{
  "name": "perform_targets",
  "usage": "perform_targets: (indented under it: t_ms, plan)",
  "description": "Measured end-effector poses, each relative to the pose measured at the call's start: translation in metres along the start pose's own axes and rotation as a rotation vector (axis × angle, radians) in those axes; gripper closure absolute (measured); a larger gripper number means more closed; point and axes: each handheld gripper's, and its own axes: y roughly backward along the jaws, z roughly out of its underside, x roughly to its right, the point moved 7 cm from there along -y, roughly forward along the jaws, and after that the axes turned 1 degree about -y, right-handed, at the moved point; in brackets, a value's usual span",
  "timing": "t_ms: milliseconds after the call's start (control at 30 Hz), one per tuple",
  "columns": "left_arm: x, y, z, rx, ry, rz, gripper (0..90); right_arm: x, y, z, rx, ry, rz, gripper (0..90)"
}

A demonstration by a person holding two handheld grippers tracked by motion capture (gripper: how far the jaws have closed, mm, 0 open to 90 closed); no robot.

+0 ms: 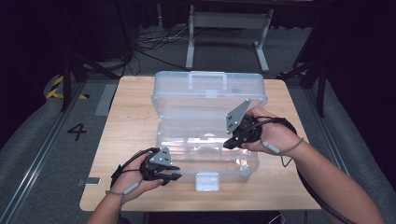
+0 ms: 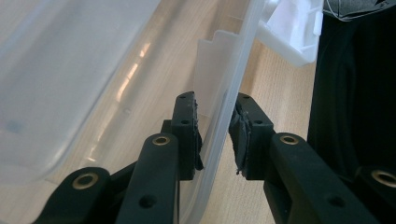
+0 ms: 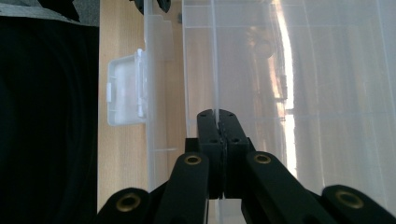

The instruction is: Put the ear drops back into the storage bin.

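Note:
A clear plastic storage box (image 1: pixel 166 140) stands open on the wooden table (image 1: pixel 130 116), its lid (image 1: pixel 210 91) tipped back with the handle on top. My left gripper (image 1: pixel 176 176) is at the box's front left corner. In the left gripper view its jaws (image 2: pixel 217 135) straddle the front wall (image 2: pixel 243 60) with small gaps at the pads, so it is open. My right gripper (image 1: pixel 228 143) reaches into the box from the right. In the right gripper view it (image 3: pixel 217 121) is shut on a thin clear upright wall (image 3: pixel 215 70) of the inner tray.
The white latch (image 1: pixel 207 181) hangs down from the front wall and rests on the table near its front edge; it also shows as the latch (image 3: pixel 125 91) and the latch (image 2: pixel 294 32). Beyond the table are a metal stand (image 1: pixel 224 28), cables and dark floor.

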Motion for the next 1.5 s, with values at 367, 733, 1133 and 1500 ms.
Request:
perform_targets:
  t_ms: [367,733,1133,1500]
  plan:
    - [0.008,0.045,-0.019,0.182,0.027,0.01,76.4,-0.005,-0.002,0.001,0.017,0.011,0.041,90.0]
    - [0.005,0.072,-0.037,0.238,0.064,-0.016,82.6,-0.006,-0.003,0.002,0.037,0.008,0.042,90.0]
    - [-0.015,0.092,-0.055,0.353,0.15,-0.117,89.4,-0.009,-0.004,0.004,0.056,0.002,0.047,89.8]
    - [-0.036,0.098,-0.062,0.401,0.199,-0.29,89.3,-0.012,-0.006,0.006,0.062,-0.011,0.049,89.5]
